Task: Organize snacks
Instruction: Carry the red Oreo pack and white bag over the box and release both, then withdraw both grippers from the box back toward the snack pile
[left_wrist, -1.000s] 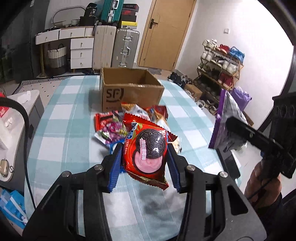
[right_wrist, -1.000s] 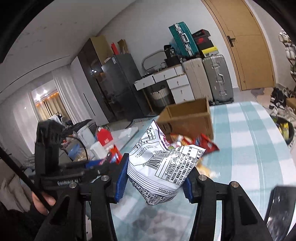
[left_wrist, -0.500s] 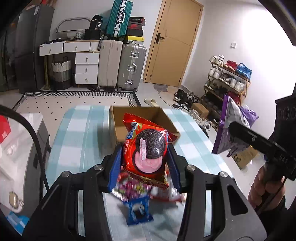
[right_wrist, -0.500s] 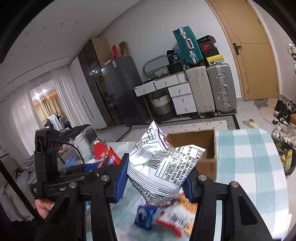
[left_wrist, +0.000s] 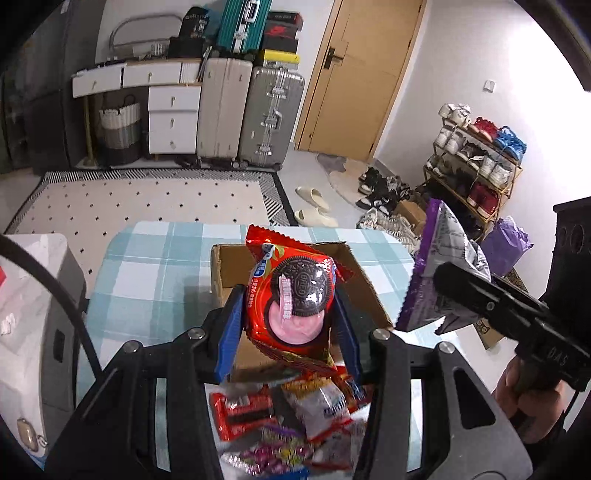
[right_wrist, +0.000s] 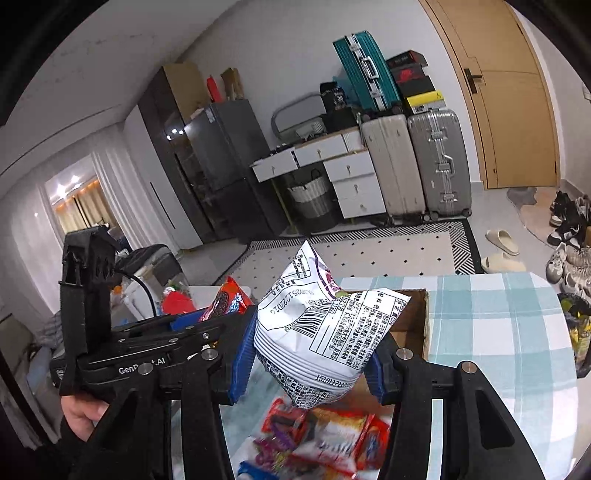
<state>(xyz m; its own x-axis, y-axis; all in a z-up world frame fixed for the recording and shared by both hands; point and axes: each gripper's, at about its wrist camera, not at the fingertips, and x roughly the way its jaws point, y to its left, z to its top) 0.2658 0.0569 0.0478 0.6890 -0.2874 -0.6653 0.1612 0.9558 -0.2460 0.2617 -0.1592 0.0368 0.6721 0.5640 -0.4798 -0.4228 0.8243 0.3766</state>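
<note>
Step in hand: transfer to the cardboard box (left_wrist: 369, 295). We carry two packs at once and judge both ready for drop-off.

Left gripper (left_wrist: 291, 314): jaws part-closed, pads clamped on both sides of the red cookie pack (left_wrist: 295, 302), which hangs over the box opening.

Right gripper (right_wrist: 310, 347): jaws part-closed, gripping the white-and-purple snack bag (right_wrist: 325, 332), w/ the box just behind it.

Loose snack pile (left_wrist: 291, 424) lies on the checked table (left_wrist: 155, 280), near side of the box.

Next: we lower each pack inside the box walls, then release. Approx. half the task remains.

Both wrist views above shared box (left_wrist: 364, 284)
</note>
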